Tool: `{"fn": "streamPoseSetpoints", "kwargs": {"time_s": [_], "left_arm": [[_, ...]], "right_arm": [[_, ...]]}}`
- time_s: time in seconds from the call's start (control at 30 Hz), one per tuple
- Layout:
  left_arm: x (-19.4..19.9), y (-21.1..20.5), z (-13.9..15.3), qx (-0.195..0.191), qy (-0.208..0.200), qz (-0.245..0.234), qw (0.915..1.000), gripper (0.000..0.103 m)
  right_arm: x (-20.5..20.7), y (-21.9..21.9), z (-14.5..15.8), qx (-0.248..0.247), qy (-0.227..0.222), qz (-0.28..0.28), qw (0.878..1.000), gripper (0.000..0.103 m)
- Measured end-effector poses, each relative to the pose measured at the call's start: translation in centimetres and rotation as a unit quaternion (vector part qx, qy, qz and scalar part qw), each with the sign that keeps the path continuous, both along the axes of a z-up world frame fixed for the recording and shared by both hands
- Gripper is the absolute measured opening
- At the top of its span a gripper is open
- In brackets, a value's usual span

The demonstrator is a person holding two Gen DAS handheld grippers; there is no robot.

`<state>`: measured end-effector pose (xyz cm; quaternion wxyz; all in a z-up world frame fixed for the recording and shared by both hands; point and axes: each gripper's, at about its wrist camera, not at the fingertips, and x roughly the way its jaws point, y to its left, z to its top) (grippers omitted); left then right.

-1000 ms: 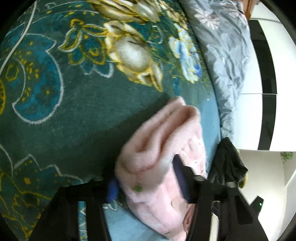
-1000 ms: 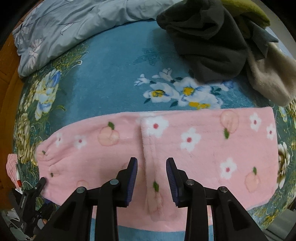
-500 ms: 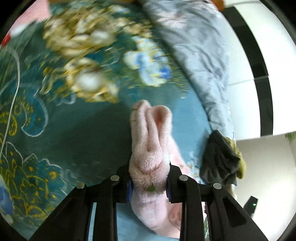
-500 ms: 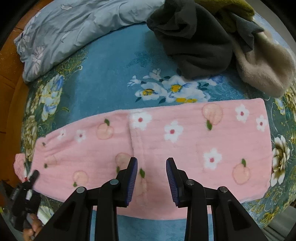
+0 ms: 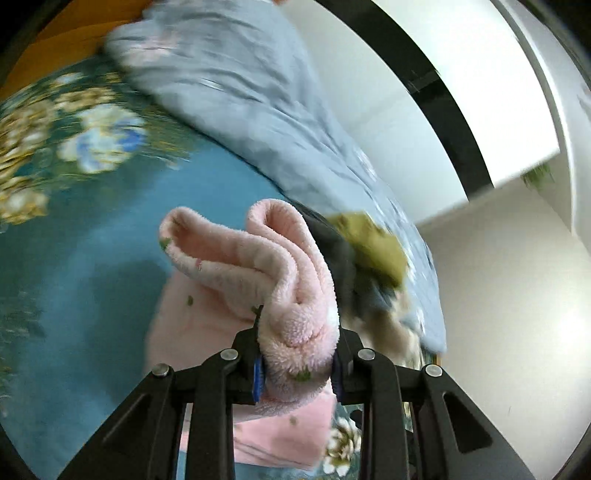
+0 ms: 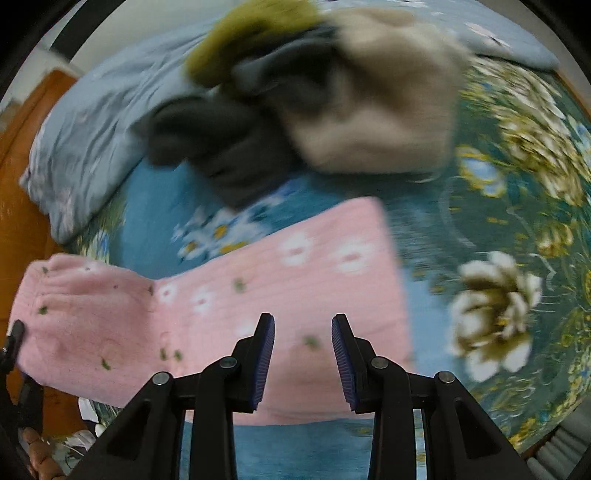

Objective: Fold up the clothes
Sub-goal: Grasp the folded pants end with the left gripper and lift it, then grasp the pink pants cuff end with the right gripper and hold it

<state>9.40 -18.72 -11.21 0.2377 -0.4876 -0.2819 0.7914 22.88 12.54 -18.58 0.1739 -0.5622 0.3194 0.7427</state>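
The pink fleece garment (image 6: pixel 280 295), printed with white flowers and small green leaves, lies flat across the lower centre of the frame, its left end bunched and lifted at the lower left.

The right claw (image 6: pixel 303 354) hangs over a pink fleece garment (image 6: pixel 229 317) printed with white flowers and small green leaves, its blue-padded fingers (image 6: pixel 266 354) parted with nothing between them. The garment lies flat on a teal bedspread (image 6: pixel 517 229) patterned with cream and gold blossoms; its left end is bunched and raised, and a black tool part (image 6: pixel 13 339) sits at that end by the frame edge. Beyond the garment is a blurred pile: a dark grey piece (image 6: pixel 221 147), a beige fleece (image 6: pixel 384 110) and an olive-green piece (image 6: pixel 251 33) on top. A light blue-grey quilt (image 6: pixel 92 133) lies crumpled to the left, against an orange wooden board (image 6: pixel 22 155).
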Motion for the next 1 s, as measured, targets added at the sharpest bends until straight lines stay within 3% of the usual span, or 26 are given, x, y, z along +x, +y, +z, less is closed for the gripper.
{"fn": "streamPoseSetpoints", "kwargs": {"time_s": [0.2,0.4,0.5,0.53,0.57,0.63,0.7,0.83,1.0], "left_arm": [[3.5,12.7,-4.6,-0.057,-0.044,-0.115,0.9907,0.028],[6.4,19.1,-11.4,-0.154,-0.104,-0.172,0.9673,0.029],[7.3,20.8,-12.5,-0.192,-0.119,-0.187,0.9559,0.031],[7.6,21.2,-12.5,-0.202,-0.121,-0.191,0.9529,0.037],[7.7,21.4,-12.4,-0.207,-0.123,-0.194,0.9509,0.047],[7.7,21.1,-11.7,-0.195,-0.128,-0.199,0.9518,0.052],[7.5,20.1,-10.4,-0.184,-0.129,-0.195,0.9547,0.055],[7.1,16.0,-7.9,-0.209,-0.115,-0.149,0.9597,0.058],[6.1,8.7,-7.7,-0.242,-0.149,-0.071,0.9561,0.058]], "right_arm": [[4.9,6.1,-1.7,-0.033,0.004,-0.041,0.999,0.037],[7.6,9.7,-4.6,-0.072,0.001,-0.06,0.996,0.037],[8.0,10.5,-5.5,-0.092,0.007,-0.06,0.994,0.037],[8.0,10.7,-5.6,-0.097,0.01,-0.058,0.994,0.037],[8.0,10.8,-5.7,-0.102,0.014,-0.055,0.993,0.037],[7.5,10.8,-5.6,-0.11,0.023,-0.044,0.993,0.036],[6.6,10.2,-5.4,-0.116,0.035,-0.026,0.992,0.038],[3.8,8.0,-4.2,-0.129,0.07,0.034,0.989,0.044],[-0.8,3.7,-2.7,-0.121,0.102,0.132,0.979,0.049]]}}
